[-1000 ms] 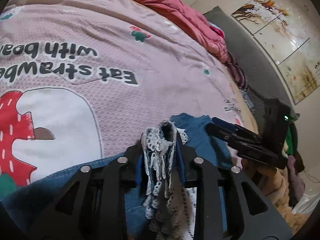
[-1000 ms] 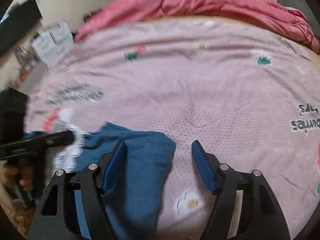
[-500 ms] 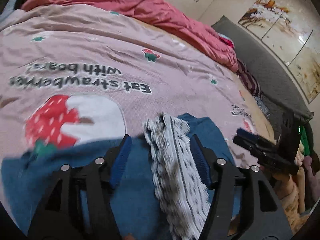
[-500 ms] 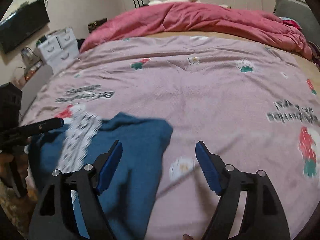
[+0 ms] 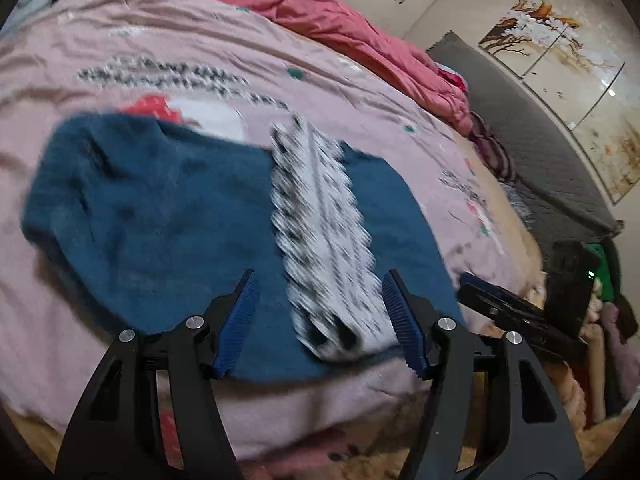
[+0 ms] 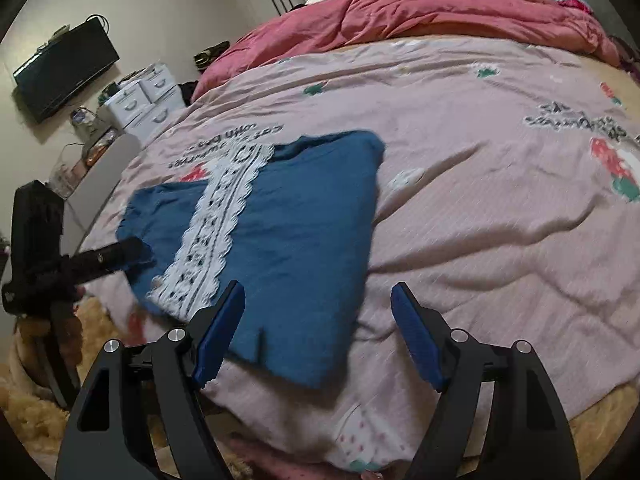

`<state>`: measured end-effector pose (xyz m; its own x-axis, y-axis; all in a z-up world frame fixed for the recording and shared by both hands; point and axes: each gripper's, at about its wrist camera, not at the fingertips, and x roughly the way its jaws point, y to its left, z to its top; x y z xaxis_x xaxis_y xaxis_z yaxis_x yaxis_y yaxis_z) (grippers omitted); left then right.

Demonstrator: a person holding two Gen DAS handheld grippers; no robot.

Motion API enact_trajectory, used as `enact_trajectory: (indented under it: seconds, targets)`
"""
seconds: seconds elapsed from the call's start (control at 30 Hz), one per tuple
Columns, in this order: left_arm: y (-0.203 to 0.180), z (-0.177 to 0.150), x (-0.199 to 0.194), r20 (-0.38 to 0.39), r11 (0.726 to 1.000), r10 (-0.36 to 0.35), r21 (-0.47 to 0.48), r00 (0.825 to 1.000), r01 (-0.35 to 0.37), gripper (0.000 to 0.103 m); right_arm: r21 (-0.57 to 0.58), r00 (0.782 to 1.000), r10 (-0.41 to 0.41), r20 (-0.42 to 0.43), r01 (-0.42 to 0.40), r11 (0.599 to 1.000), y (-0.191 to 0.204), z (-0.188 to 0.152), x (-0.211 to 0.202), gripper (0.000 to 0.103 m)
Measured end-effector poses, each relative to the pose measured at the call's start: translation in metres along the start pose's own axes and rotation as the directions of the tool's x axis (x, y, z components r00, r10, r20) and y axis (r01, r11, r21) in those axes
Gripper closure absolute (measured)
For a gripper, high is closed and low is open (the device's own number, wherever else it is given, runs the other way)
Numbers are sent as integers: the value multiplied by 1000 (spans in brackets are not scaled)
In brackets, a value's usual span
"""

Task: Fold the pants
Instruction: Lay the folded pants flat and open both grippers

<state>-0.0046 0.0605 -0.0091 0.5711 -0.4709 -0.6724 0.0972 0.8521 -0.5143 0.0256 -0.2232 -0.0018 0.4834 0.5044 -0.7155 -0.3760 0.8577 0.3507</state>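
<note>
Partly blurred pants (image 5: 168, 216) (lace strip (image 5: 320, 232) smeared), near edge hidden.

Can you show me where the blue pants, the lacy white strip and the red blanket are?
blue pants (image 6: 304, 232), right wrist view, bare middle.
lacy white strip (image 6: 216, 220), right wrist view, middle of the lace.
red blanket (image 6: 420, 16), right wrist view, rumpled top.

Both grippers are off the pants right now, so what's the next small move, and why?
Probably bring the right gripper down onto the near edge of the blue pants to start another fold. Both sets of jaws stand open and empty, the left gripper too, and the pants lie flat on the pink bedspread, lace trim on top.
</note>
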Motion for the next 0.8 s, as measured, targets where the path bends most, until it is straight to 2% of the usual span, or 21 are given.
enact_trajectory:
  seconds: [0.1,0.2,0.33,0.43,0.47,0.5,0.6,0.7,0.8]
  targets:
    - [-2,-8,10,-39,1000,-4,-12,999,3,49,8,1000,-4,-16,4,1000,0,-3,4,29]
    - [-2,-15,16,-79,999,-26,-40,997,23,63,0,1000,-3,-20,3,1000,2,-4,6,30]
    - [-4,-22,28,-119,998,-22,-61,993,15,63,-23,999,-21,-28,21,1000,5,-6,11,30]
    - [-2,-24,37,-124,996,-10,-92,992,-1,63,-52,998,-53,-41,51,997,6,-10,17,30]
    - [-3,-24,39,-121,996,-5,-92,993,-6,66,-63,997,-63,-44,60,996,7,-12,19,32]
    - [-5,-23,42,-119,996,14,-83,993,-24,76,-76,996,-73,-48,69,995,8,-13,20,34]
    - [-7,-22,41,-112,997,28,-70,993,-36,90,-131,990,-129,-58,121,984,13,-19,26,42]
    - [-15,-20,30,-106,998,62,-6,992,-63,98,-163,989,-139,-50,129,978,20,-19,22,48]
    - [-21,-21,23,-110,992,110,73,988,-102,97,-196,989,-139,-48,127,972,26,-19,23,48]
